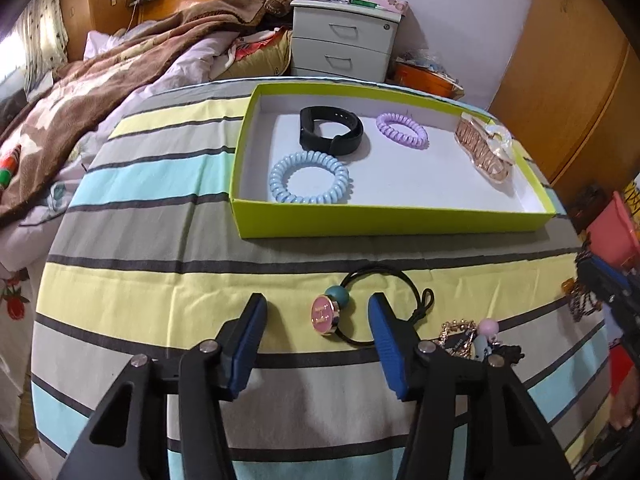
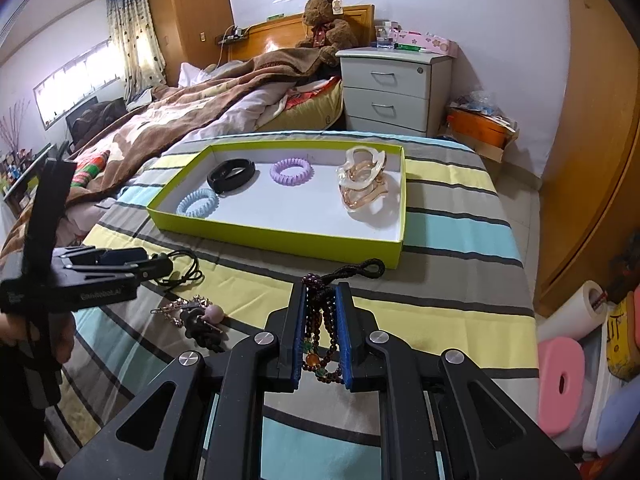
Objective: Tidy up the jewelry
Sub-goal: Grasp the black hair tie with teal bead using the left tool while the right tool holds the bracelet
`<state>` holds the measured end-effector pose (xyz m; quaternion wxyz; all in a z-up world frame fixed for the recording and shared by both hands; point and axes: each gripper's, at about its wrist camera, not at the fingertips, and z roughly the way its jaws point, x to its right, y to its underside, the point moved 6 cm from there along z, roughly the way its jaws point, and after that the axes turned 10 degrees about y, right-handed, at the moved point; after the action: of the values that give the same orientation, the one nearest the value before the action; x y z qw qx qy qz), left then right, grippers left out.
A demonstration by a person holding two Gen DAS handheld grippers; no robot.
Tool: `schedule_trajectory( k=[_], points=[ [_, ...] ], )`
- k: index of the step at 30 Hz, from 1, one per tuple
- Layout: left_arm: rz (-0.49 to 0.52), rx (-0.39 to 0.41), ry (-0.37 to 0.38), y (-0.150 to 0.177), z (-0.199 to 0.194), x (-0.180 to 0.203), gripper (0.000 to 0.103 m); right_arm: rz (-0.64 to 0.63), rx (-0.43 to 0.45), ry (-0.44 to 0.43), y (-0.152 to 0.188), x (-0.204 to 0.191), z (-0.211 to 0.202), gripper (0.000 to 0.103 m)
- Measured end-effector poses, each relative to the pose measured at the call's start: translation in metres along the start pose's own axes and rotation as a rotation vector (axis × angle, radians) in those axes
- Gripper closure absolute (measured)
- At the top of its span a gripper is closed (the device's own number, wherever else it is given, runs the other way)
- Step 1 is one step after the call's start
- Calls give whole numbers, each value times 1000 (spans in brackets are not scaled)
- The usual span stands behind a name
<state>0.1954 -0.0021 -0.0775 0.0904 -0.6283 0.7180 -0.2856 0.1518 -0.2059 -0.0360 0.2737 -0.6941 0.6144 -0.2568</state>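
The right tongs [image 2: 321,322] pinch a limp, light beaded bracelet [image 2: 320,332] above the striped worktop [image 2: 440,300], while the spread left tongs [image 1: 318,320] straddle a soft hair tie [image 1: 374,304] best gripped by its rigid pink charm [image 1: 325,315].

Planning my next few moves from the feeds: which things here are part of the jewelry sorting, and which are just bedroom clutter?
Job:
- lime-green cardboard box
- pale blue coil hair tie
- lilac coil hair tie
- black wristband
- clear amber hair clip
- black elastic with pink round charm
- gold chain charm cluster
- dark beaded bracelet in right claw
- left claw

Clutter:
- brown teddy bear
- grey nightstand
- brown blanket
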Motion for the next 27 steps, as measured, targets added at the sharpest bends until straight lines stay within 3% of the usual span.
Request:
schedule_trajectory(
  k=[1,7,27],
  points=[
    [12,-1,-11,0,0,1,59,1,1,-1,0,1,-1,88],
    [33,1,-26,0,1,4,84,2,4,-7,1,0,-2,88],
    [66,74,-5,-10,-30,14,86,-4,35,2,-11,-1,-16,88]
  ],
)
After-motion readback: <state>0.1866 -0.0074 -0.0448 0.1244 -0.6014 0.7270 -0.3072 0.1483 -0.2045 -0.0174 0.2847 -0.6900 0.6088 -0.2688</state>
